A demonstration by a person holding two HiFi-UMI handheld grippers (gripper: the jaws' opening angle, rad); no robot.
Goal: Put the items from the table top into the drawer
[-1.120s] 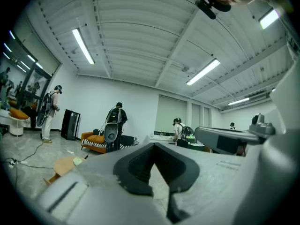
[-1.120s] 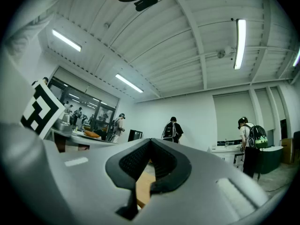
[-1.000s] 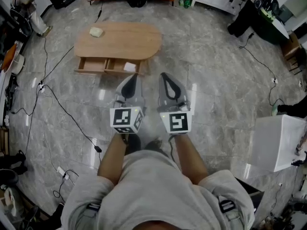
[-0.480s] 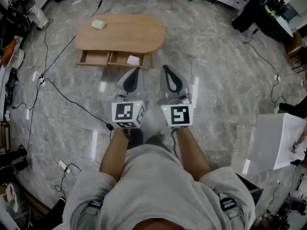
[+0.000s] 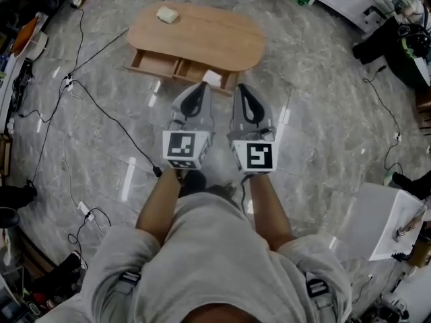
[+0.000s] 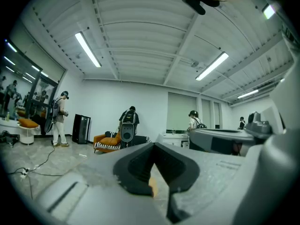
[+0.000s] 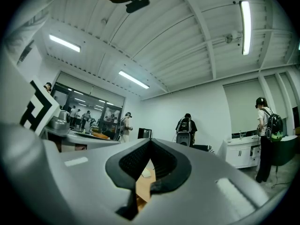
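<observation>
In the head view, the wooden surface [image 5: 202, 36] is seen nearer than a second ago and closer to the middle of the picture. The approach is judged still under way, with no item yet reached. The left gripper [image 5: 197, 93] and the right gripper [image 5: 244, 94] are held level side by side, each with its jaws closed together and nothing between them. One pale item [image 5: 167, 15] is left on the far left end of the surface. The drawer [image 5: 158, 64] is pulled open below the near edge, and a white item [image 5: 213, 78] already lies in its right compartment. Cables [image 5: 101, 106] are trailed over the grey marble floor [image 5: 323, 113]. In the gripper views, people [image 6: 129, 123] are seen standing farther off in a white room.
</observation>
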